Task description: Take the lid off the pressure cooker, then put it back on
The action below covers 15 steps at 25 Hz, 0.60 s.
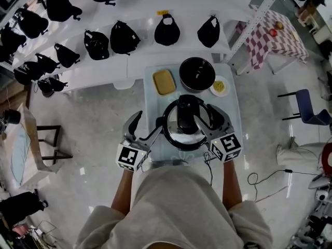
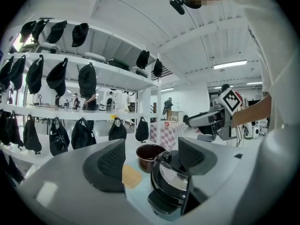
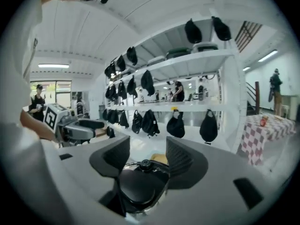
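Observation:
The pressure cooker stands on a small pale table, its steel lid with a black handle on top. My right gripper hangs over the lid's right side with its jaws apart. In the right gripper view the handle lies low between the jaws of this gripper, and I see no pad pressing on it. My left gripper is open and empty just left of the cooker. From the left gripper view the right gripper shows well above the lid.
Behind the cooker on the table are a yellow block, a black inner pot and a small plate of yellow food. White shelves with black bags stand beyond. A checkered table and a blue chair are at right.

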### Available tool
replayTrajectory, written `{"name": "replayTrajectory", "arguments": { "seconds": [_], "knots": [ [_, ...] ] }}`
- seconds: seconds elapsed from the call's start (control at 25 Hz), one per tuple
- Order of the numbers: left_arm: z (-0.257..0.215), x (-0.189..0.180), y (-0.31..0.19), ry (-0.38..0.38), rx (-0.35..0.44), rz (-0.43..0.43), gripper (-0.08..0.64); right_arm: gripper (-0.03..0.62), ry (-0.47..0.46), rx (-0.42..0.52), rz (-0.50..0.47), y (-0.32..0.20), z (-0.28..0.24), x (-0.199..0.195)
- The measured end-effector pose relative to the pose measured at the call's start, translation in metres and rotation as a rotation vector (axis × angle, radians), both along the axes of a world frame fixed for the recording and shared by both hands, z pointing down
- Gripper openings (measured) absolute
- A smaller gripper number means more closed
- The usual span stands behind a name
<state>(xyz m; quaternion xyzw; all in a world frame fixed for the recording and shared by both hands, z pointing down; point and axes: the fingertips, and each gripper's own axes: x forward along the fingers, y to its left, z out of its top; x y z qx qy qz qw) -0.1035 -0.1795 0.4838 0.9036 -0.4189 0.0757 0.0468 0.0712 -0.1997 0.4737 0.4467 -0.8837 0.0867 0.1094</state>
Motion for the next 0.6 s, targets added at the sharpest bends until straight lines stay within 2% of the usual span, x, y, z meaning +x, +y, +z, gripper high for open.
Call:
{"name": "replayTrajectory", "arguments": {
  "seconds": [0.08, 0.16, 0.24, 0.32, 0.44, 0.6],
  "knots": [
    [-0.003, -0.003, -0.003, 0.003, 0.004, -0.012, 0.353, 0.164, -0.052, 0.019, 0.106, 0.001, -0.005, 0.022],
    [-0.006, -0.008, -0.006, 0.011, 0.006, -0.024, 0.313, 0.112, -0.063, 0.03, 0.192, 0.004, -0.006, 0.042],
    [-0.005, -0.012, -0.006, 0.017, -0.001, -0.034, 0.239, 0.059, -0.048, 0.037, 0.249, 0.009, -0.006, 0.057],
    [-0.005, -0.014, -0.005, 0.018, -0.005, -0.044, 0.137, 0.009, -0.028, 0.04, 0.282, 0.015, -0.005, 0.067],
    [-0.002, -0.018, -0.006, 0.002, -0.007, -0.065, 0.033, 0.002, -0.002, 0.04, 0.313, 0.021, -0.002, 0.075],
    [0.003, -0.021, -0.01, -0.019, -0.021, -0.085, 0.008, 0.0, 0.022, 0.042, 0.341, 0.028, 0.002, 0.078]
  ]
}}
